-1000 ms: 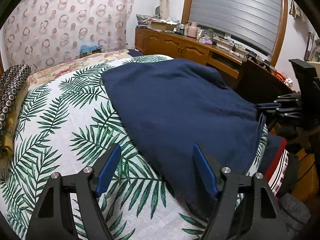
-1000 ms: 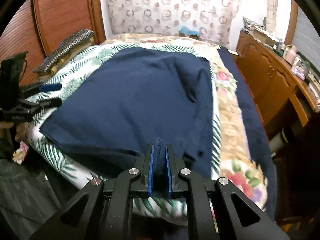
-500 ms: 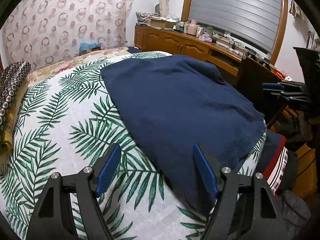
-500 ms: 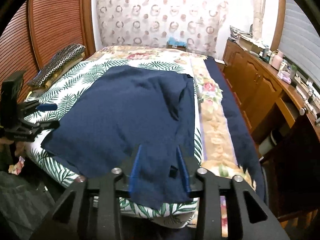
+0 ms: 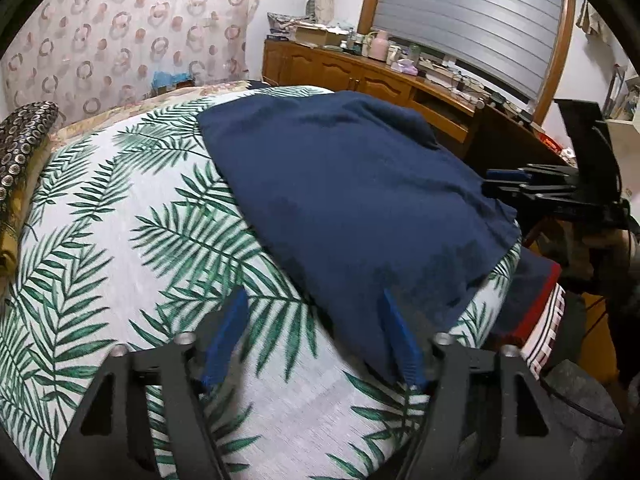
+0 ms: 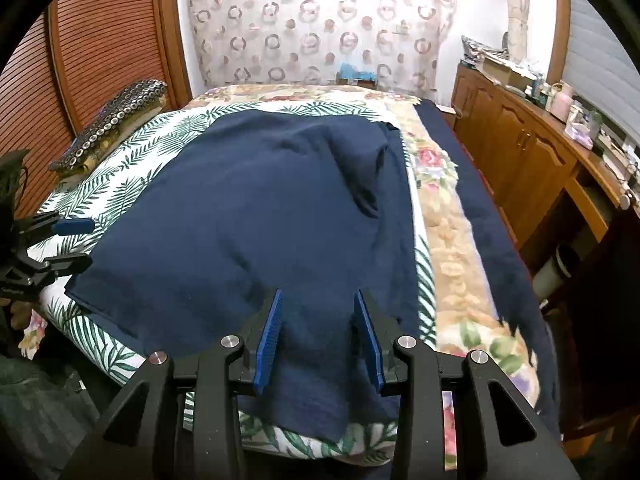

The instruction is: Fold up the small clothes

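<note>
Right tongs (image 6: pixel 318 334) gaping after releasing navy cloth (image 6: pixel 260 216); left tongs (image 5: pixel 314 330) narrowing, empty, beside cloth edge; next regrasp to fold.

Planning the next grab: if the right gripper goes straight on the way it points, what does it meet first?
Most likely the navy garment on the bed: the right gripper is open with the cloth's near corner between its fingers, pads apart from it. Depth is unclear.

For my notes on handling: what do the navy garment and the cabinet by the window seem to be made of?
Navy garment: probably a soft knit cotton, matte; it drapes in loose wrinkles and shows no shine. Cabinet: apparently wood with a glossy brown varnish; raised panel doors catch the light. Solid or veneer cannot be told.
</note>
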`<action>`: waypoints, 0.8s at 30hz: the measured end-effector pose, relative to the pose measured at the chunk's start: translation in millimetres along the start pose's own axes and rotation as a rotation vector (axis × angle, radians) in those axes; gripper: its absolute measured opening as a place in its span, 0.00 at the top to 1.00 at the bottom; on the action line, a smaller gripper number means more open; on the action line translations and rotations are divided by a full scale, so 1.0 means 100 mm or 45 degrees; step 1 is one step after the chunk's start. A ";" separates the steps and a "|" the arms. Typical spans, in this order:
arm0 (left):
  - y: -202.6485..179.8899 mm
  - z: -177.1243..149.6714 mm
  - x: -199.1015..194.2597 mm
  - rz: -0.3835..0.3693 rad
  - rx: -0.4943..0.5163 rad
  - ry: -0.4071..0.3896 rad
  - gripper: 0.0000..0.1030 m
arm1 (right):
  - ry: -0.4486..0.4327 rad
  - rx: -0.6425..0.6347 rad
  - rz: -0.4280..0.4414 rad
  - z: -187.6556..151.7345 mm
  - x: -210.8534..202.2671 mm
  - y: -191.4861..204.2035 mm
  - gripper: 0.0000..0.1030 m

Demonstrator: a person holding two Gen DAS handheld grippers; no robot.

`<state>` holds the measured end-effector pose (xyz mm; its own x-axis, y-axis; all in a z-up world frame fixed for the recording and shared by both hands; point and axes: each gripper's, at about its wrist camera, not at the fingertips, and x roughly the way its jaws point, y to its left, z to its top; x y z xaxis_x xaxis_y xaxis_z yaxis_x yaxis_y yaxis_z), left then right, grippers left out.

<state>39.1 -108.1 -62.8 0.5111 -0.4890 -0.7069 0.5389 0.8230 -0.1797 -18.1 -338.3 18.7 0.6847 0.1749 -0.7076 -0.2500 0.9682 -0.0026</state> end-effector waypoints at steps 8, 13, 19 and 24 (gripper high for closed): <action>-0.11 -0.06 0.02 -0.046 0.025 0.041 0.54 | 0.016 -0.027 0.058 -0.03 0.09 0.02 0.54; -0.13 -0.08 0.02 -0.060 0.020 0.046 0.54 | 0.032 -0.038 0.080 -0.06 0.13 0.03 0.47; -0.16 -0.08 0.02 -0.091 0.022 0.051 0.61 | 0.041 -0.038 0.082 -0.07 0.18 0.00 0.44; -0.19 -0.07 0.04 -0.147 0.021 0.066 0.77 | 0.039 -0.040 0.083 -0.08 0.19 0.00 0.44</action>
<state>26.3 -123.4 -66.7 0.4099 -0.5639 -0.7170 0.6030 0.7573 -0.2508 -10.1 -336.3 -0.6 0.6450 0.2313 -0.7283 -0.3152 0.9488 0.0222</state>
